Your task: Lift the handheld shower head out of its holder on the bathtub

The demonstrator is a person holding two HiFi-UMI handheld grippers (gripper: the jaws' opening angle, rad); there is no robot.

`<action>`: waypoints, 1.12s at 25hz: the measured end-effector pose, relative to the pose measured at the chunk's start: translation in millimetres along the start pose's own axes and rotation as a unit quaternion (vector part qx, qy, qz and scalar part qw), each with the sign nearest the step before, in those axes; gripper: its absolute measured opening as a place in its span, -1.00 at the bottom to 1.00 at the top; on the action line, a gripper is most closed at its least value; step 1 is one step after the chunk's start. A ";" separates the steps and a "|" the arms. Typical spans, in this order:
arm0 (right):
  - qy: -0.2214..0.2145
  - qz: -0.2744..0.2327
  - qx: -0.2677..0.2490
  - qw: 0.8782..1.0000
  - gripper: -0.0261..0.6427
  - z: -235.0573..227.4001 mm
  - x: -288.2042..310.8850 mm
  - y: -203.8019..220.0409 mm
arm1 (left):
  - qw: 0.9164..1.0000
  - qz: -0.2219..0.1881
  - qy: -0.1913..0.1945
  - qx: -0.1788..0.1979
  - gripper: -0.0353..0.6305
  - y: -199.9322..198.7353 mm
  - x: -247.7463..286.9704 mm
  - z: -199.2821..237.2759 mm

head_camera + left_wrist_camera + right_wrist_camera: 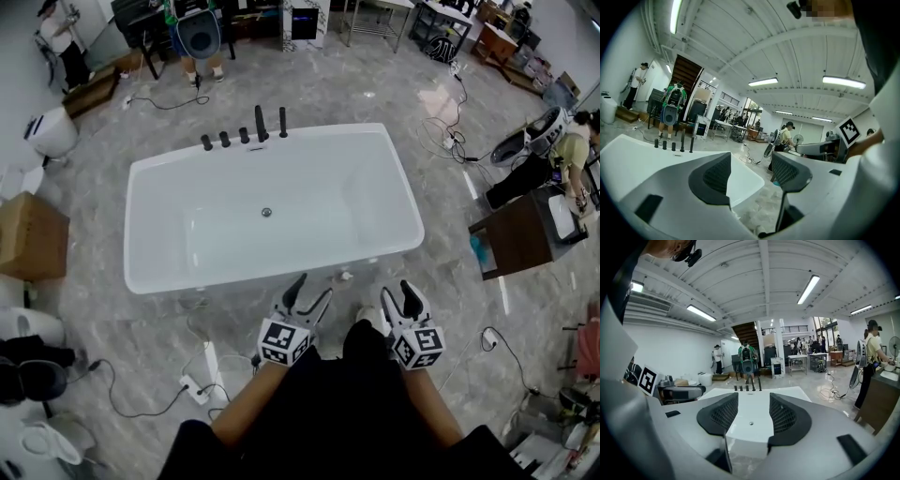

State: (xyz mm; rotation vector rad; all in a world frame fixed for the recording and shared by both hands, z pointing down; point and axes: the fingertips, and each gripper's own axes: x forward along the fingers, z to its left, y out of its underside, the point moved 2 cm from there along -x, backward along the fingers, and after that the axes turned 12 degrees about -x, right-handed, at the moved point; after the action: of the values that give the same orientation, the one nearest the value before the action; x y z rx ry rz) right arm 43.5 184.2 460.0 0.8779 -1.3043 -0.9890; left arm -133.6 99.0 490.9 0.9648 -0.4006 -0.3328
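1. the handheld shower head (283, 121), judged to be the slim black upright at the right end of the fittings row (243, 136), stands on the far rim of the bathtub (328, 134).
2. it is probably stiff, smooth and hose-tethered, so grip it mid-shaft.
3. the left gripper (307, 292) and right gripper (398, 298) are spread and empty, near side.
4. its holder and hose are too small to make out.

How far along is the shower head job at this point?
Nothing is done yet: the shower head stands seated among the black fittings on the far rim of the bathtub. Nothing is in hand: the left gripper and right gripper are both open and empty at the near side. Left: reach across, grip it, lift it out.
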 end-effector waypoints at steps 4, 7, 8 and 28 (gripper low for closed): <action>-0.011 -0.004 -0.002 1.000 -0.33 -8.0 15.3 -8.2 | 1.000 -0.007 -0.011 -0.002 -0.14 -6.2 8.6 1.5; -0.025 -0.006 -0.001 1.000 -0.33 -14.9 27.3 -13.4 | 0.999 -0.009 -0.028 -0.012 -0.14 -4.3 14.1 6.3; -0.030 -0.007 -0.001 1.000 -0.33 -17.3 32.0 -14.4 | 0.999 -0.008 -0.034 -0.016 -0.14 -3.2 16.8 8.4; -0.172 -0.002 -0.014 0.985 -0.33 -170.1 213.5 -27.8 | 0.987 -0.020 -0.157 -0.027 -0.14 -36.2 190.6 48.2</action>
State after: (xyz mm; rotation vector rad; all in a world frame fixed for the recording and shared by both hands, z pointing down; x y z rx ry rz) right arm 211.4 -30.0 495.2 0.7085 -1.5740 -1.1970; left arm 7.6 -39.7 519.2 0.8703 -0.6566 -0.5322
